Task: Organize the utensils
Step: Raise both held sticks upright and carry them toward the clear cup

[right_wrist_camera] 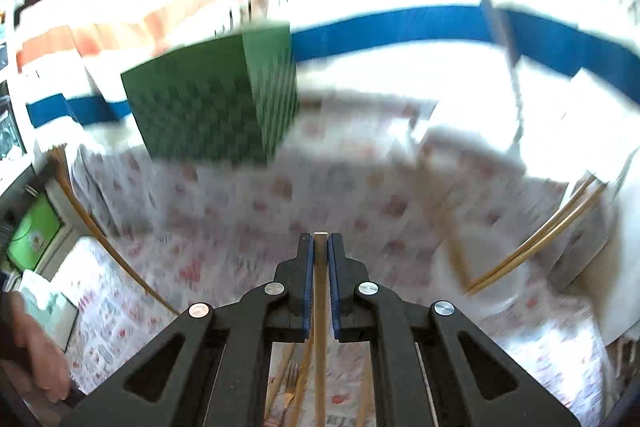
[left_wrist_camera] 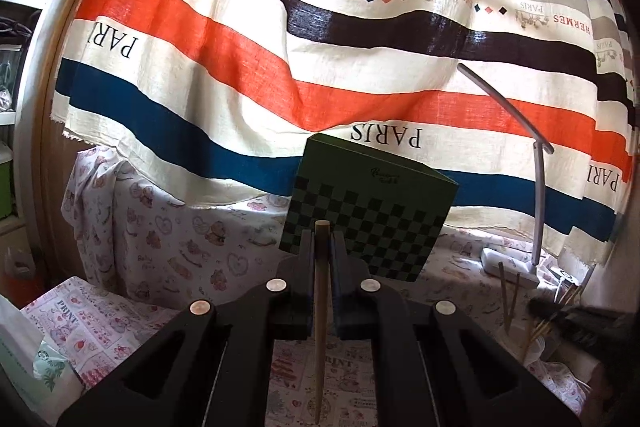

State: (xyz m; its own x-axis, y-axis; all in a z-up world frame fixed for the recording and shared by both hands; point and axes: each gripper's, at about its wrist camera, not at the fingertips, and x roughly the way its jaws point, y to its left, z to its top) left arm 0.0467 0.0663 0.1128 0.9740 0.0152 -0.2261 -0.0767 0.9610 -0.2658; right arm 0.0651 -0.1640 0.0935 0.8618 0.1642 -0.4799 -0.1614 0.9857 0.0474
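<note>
Each gripper is clamped on a single wooden chopstick: the left gripper (left_wrist_camera: 322, 239) holds its chopstick (left_wrist_camera: 320, 327) over the patterned tablecloth (left_wrist_camera: 120, 327), the right gripper (right_wrist_camera: 320, 247) its own chopstick (right_wrist_camera: 319, 307). To pair them well, bring the two sticks parallel, tips level, before setting them down by the loose chopsticks (right_wrist_camera: 532, 247) at right. The right wrist view is badly blurred, so whatever holds those loose sticks is unclear, and both gripped sticks run out of frame below

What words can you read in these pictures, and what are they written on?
"PARIS": upside down on the striped cloth, several times.
"HERMES PARIS": small, upside down, on the same cloth's pale stripes.
"PRINT": on the patterned table cover.
Small logo on the green checkered box: too small to read.
Green pack at lower left: nothing readable.
Right wrist view: too blurred to read anything.
</note>
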